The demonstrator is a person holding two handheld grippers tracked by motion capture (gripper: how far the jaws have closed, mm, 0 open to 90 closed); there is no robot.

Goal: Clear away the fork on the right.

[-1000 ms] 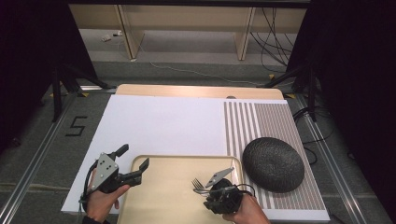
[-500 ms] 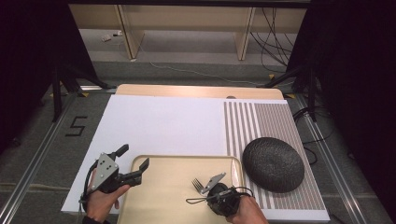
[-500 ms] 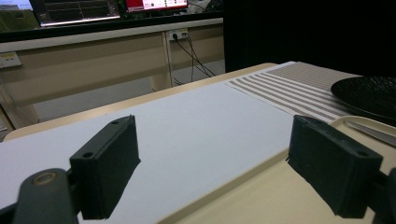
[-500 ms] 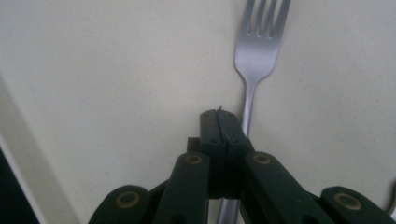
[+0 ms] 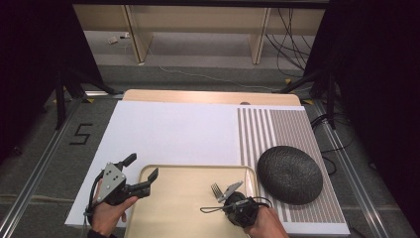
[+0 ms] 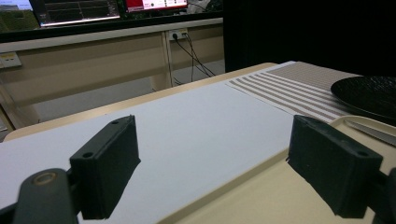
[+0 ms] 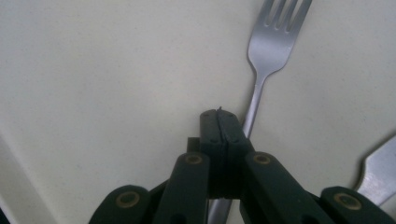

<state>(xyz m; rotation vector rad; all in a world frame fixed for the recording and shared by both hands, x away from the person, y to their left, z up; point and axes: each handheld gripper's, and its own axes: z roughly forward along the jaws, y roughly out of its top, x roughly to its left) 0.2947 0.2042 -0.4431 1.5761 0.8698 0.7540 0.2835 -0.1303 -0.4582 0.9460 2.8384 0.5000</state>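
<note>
My right claw (image 7: pixel 219 122) is pressed fully closed, jaws flat against each other, no gap visible. It's pointing down at the cream tray (image 7: pixel 102 70). Fork (image 7: pixel 267 60) lies on the tray, tines toward the top of frame, handle running down and passing just right of the jaw tips, then going under the claw body. I can't tell if the jaws pinch the handle or just sit beside it; the tips look closed on nothing. Second piece of silver cutlery (image 7: pixel 380 170) at the lower right edge, cut off, type unclear.
</note>
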